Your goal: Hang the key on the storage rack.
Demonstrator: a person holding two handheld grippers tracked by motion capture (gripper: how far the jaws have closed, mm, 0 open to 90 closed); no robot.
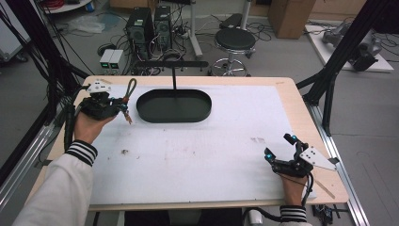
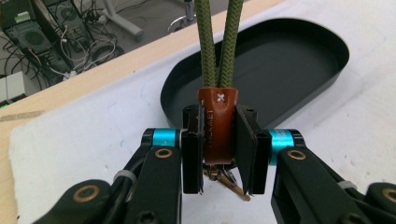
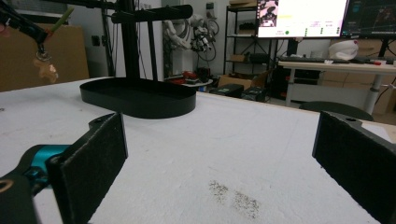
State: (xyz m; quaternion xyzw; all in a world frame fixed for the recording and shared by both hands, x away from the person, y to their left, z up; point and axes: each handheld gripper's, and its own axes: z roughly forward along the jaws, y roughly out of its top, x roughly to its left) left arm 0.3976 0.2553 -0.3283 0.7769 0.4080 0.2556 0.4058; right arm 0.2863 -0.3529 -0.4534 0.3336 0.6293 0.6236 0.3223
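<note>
Left gripper [image 2: 219, 149] pinched the keychain [image 2: 217, 126], lifted just left of the black tray [image 1: 174, 106] | right gripper [image 1: 282, 151] spread, idle, well apart | remaining, likely: hang it on the stand [image 1: 172, 63]

The left gripper [image 1: 121, 104] is gripping a keychain [image 1: 128, 101] with a green cord loop above the white mat [image 1: 197, 150], just left of the black oval tray [image 1: 174, 106], while the right gripper [image 1: 278, 147] is resting open near the mat's right edge
</note>
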